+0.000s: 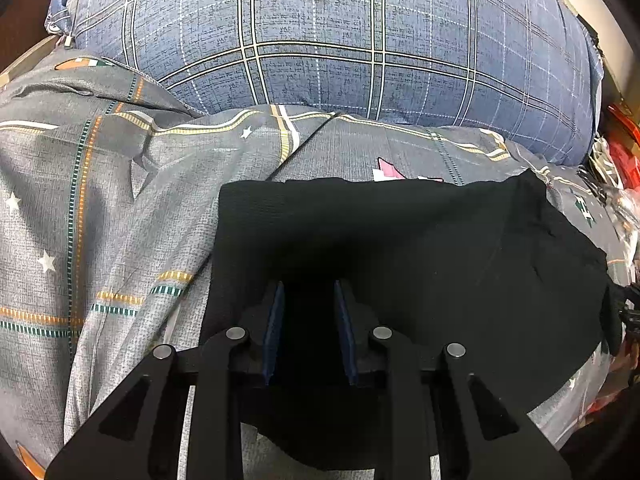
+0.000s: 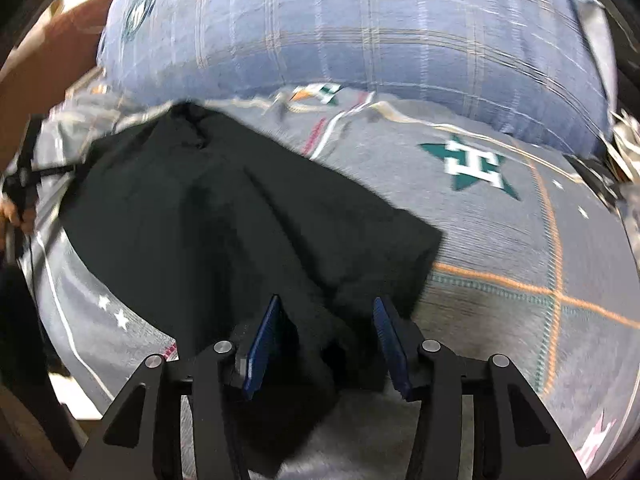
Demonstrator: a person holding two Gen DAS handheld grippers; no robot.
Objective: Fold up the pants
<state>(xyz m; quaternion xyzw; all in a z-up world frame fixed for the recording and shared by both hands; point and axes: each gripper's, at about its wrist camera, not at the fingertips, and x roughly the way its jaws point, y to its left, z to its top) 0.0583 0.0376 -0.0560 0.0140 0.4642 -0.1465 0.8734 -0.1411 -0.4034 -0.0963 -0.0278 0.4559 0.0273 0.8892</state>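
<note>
Black pants [image 1: 400, 240] lie folded on a grey patterned bedsheet [image 1: 120, 220]. My left gripper [image 1: 309, 286] points down at their near left part. Its blue pads stand a little apart over the dark cloth, and I see no fold pinched between them. In the right wrist view, the pants [image 2: 240, 220] stretch away to the far left. My right gripper [image 2: 327, 300] straddles their near edge with the jaws apart. A ridge of black cloth rises between the pads without being squeezed. That view is blurred.
A big blue checked pillow [image 1: 340, 40] blocks the far side of the bed; the right wrist view shows this pillow [image 2: 360, 32] too. Red and white clutter [image 1: 620, 152] sits past the right edge. A hand [image 2: 12, 208] shows at the far left.
</note>
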